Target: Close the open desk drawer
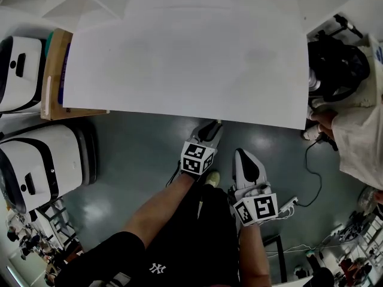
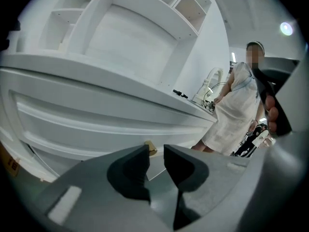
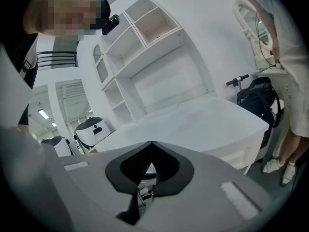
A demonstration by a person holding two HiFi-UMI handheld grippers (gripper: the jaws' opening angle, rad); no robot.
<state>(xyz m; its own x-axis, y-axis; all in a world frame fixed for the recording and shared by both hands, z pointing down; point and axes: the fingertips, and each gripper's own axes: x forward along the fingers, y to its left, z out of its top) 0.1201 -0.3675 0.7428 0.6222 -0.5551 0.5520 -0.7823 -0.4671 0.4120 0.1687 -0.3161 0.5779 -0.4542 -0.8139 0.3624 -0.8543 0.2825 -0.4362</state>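
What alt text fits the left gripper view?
The left gripper, its dark fingers slightly apart and empty, points up at the white desk front from low down, a small brass-coloured fitting showing just above the gap. Open white shelves rise above the desk, and a person in a pale dress stands at the right.

A small white logo [image 1: 157, 268] of the interlocked letters "NY" is showing on the person's black garment [image 1: 179, 244], low in the head view.
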